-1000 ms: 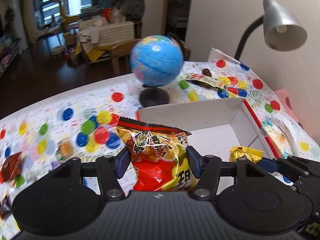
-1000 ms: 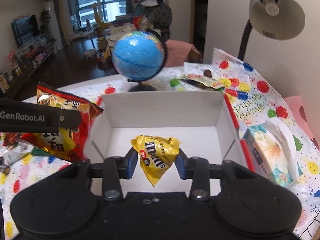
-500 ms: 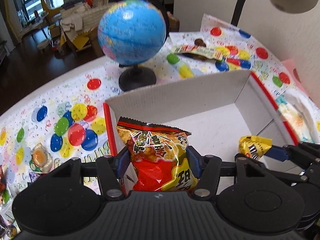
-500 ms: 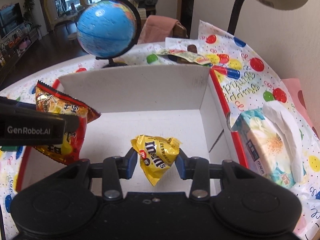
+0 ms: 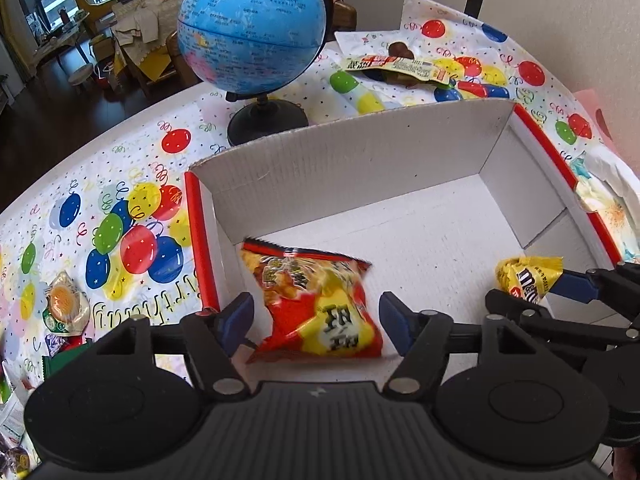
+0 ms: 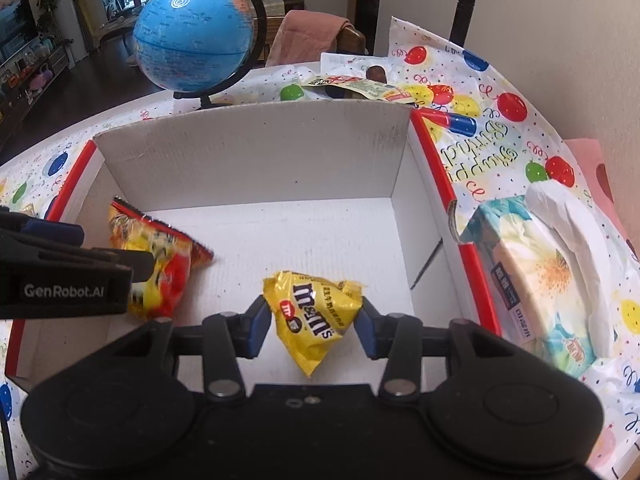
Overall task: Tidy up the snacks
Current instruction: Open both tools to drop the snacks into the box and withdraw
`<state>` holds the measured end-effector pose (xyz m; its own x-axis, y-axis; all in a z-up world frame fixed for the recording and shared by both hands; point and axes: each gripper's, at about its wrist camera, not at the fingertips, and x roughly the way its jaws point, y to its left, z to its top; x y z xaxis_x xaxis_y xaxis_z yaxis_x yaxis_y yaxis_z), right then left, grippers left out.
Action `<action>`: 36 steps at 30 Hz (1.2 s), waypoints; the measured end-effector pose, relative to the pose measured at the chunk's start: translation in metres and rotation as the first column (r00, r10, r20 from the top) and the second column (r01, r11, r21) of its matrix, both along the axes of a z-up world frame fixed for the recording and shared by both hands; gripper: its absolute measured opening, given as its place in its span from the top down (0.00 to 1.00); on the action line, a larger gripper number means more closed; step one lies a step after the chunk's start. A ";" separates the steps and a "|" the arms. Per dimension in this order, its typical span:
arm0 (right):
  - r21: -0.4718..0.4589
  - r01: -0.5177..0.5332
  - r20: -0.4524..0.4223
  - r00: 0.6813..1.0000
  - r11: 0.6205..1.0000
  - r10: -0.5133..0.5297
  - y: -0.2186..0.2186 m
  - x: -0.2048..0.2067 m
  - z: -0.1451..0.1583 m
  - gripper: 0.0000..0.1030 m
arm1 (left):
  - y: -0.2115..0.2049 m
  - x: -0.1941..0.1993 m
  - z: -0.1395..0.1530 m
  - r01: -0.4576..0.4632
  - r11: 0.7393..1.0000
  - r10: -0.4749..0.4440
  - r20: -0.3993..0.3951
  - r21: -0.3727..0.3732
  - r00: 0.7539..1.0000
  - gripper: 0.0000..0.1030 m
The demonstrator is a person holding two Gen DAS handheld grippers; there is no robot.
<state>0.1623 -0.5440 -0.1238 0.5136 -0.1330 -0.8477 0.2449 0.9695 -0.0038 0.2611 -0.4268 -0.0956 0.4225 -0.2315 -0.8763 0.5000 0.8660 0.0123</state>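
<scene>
A white cardboard box with red edges (image 5: pixel 352 168) (image 6: pixel 256 152) stands on the balloon tablecloth. My left gripper (image 5: pixel 316 320) is open over the box's left part. The red and yellow chip bag (image 5: pixel 316 304) is loose between its fingers, blurred, inside the box; it also shows in the right wrist view (image 6: pixel 160 264). My right gripper (image 6: pixel 314 326) is shut on a yellow M&M's bag (image 6: pixel 316 316) above the box floor; that bag also shows in the left wrist view (image 5: pixel 528 278).
A blue globe (image 5: pixel 252 28) stands behind the box. A flat snack packet (image 5: pixel 396 66) lies at the back. A tissue pack (image 6: pixel 540 272) sits right of the box. A small wrapped snack (image 5: pixel 64 304) and other wrappers lie left of it. A lamp arm (image 6: pixel 464 4) rises at the right.
Both grippers moved forward and down over the box. My left gripper opened and let go of the chip bag, which dropped into the box. The right gripper still holds the M&M's bag.
</scene>
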 end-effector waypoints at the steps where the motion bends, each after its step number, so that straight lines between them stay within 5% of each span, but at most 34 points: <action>1: 0.003 0.002 0.002 1.000 1.000 -0.002 -0.001 0.000 0.001 0.53 | 0.000 -0.001 0.002 0.000 1.000 0.000 0.003 -0.004 1.000 0.32; 4: 0.008 0.004 0.019 1.000 1.000 -0.004 0.000 -0.004 0.008 0.33 | 0.004 -0.004 0.006 -0.003 1.000 0.003 0.009 -0.016 1.000 0.29; 13: -0.018 -0.033 0.086 0.996 0.999 0.034 0.019 -0.021 0.038 0.21 | 0.028 -0.023 0.035 -0.021 0.997 0.025 0.056 -0.071 0.998 0.28; 36: -0.025 -0.184 0.237 0.954 0.983 0.184 0.106 -0.065 0.116 0.13 | 0.143 -0.095 0.111 -0.148 0.969 0.187 0.194 -0.200 0.963 0.28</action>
